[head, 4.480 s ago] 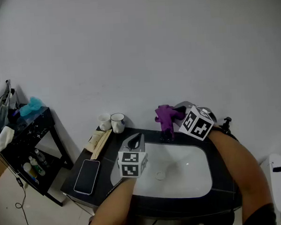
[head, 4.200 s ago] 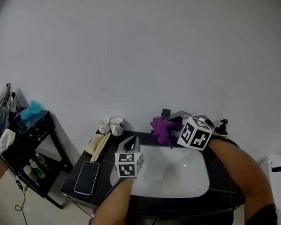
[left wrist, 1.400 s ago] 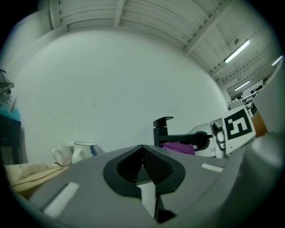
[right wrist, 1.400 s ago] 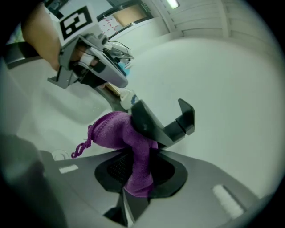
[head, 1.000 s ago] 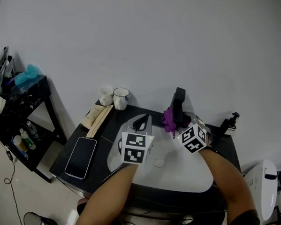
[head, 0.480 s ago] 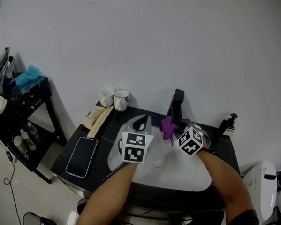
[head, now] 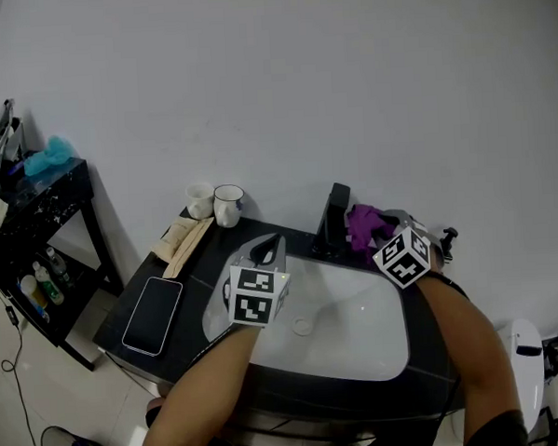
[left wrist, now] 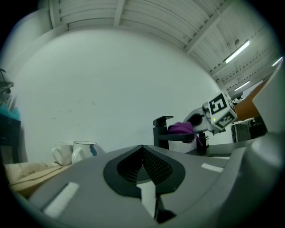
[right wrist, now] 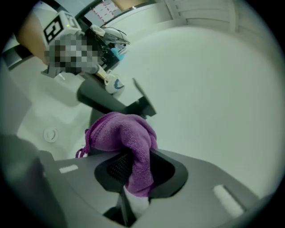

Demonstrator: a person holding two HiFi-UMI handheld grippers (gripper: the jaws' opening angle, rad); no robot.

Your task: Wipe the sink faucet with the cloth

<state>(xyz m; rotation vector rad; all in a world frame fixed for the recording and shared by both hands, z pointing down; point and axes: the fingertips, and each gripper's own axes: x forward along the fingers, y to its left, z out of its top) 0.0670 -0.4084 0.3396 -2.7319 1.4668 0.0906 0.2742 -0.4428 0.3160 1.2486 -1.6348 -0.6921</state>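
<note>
While my right claw (right wrist: 133,178) pinches a fold of the purple cloth (right wrist: 120,131) tight between its jaws, the bunched cloth sits against the black faucet (head: 333,220), to the right of its upright, and over the spout as my left gripper view shows it. My left claw (left wrist: 143,171) is pressed together with nothing in it and hangs over the left rim of the white sink (head: 360,344). Further left, on the dark bench (head: 200,273), a phone (head: 151,314) lies flat and two mugs (head: 228,205) stand by the wall.
</note>
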